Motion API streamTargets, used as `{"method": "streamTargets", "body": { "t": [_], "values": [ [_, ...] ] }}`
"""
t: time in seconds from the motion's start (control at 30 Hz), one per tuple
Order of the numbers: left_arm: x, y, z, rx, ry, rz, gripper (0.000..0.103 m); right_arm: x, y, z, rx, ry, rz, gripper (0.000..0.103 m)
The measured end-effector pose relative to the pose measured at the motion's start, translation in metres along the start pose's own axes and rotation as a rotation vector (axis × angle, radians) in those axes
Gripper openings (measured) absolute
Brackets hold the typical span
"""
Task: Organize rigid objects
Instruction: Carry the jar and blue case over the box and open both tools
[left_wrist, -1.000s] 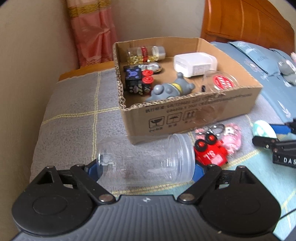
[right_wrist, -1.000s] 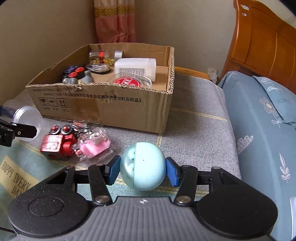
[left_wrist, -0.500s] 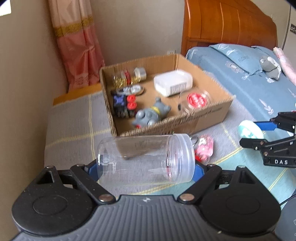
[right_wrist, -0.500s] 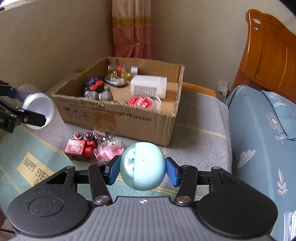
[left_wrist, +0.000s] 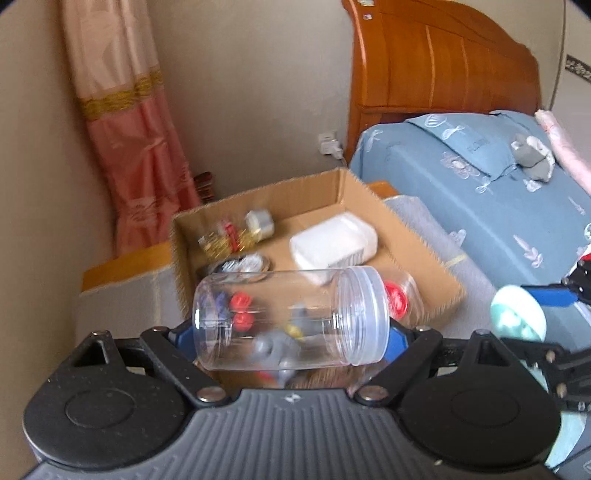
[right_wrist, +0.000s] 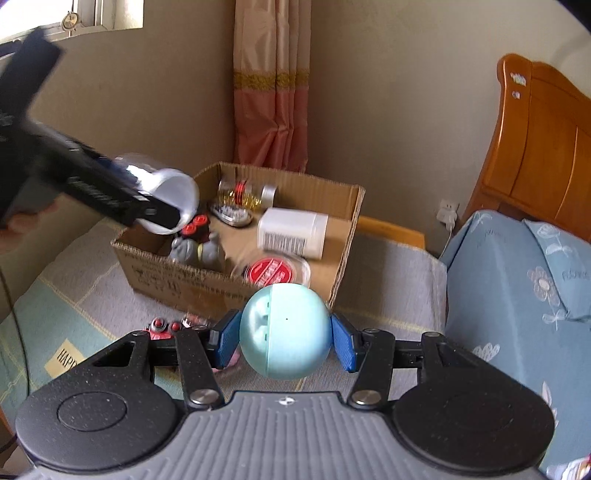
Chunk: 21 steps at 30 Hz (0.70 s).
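Note:
A clear plastic jar (left_wrist: 291, 317) with a screw lid lies sideways between the blue pads of my left gripper (left_wrist: 291, 334), which is shut on its two ends. It hangs above the near left corner of the open cardboard box (left_wrist: 424, 251). From the right wrist, the jar (right_wrist: 177, 192) shows over the box (right_wrist: 177, 280). My right gripper (right_wrist: 284, 341) is shut on a pale blue ball (right_wrist: 284, 330), held in the air in front of the box's near wall. The same ball (left_wrist: 517, 317) appears at the right edge of the left wrist view.
Inside the box are a white container (right_wrist: 291, 230), a grey toy figure (right_wrist: 195, 251), a red-lidded round tin (right_wrist: 273, 271) and a jar of gold clips (left_wrist: 236, 232). A red toy car (right_wrist: 162, 326) lies on the mat. A blue-covered bed (right_wrist: 517, 295) and wooden headboard (left_wrist: 443, 66) flank the right.
Both grippers have risen with their loads. The left one carried the jar from low in front of the box to above its near left corner. The ball is held as before.

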<state>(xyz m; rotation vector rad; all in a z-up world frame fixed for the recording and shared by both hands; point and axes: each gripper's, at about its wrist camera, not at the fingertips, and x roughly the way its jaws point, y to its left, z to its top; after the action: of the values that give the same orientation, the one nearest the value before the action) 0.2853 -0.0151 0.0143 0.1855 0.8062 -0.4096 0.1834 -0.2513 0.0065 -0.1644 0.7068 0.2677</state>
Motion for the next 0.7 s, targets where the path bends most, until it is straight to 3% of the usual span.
{"method": "streamTargets", "body": {
  "t": [0.33, 0.43, 0.7],
  "values": [
    [0.058, 0.003, 0.033, 0.000, 0.035, 0.018, 0.090, 0.010, -0.016, 0.024, -0.003, -0.028, -0.008, 0.058],
    [0.071, 0.005, 0.035, -0.011, 0.045, 0.037, 0.096, 0.015, -0.020, 0.029, -0.001, -0.026, -0.011, 0.058],
    [0.060, 0.010, 0.017, -0.042, 0.078, 0.004, 0.096, 0.028, -0.026, 0.039, 0.012, -0.008, -0.002, 0.058]
  ]
}}
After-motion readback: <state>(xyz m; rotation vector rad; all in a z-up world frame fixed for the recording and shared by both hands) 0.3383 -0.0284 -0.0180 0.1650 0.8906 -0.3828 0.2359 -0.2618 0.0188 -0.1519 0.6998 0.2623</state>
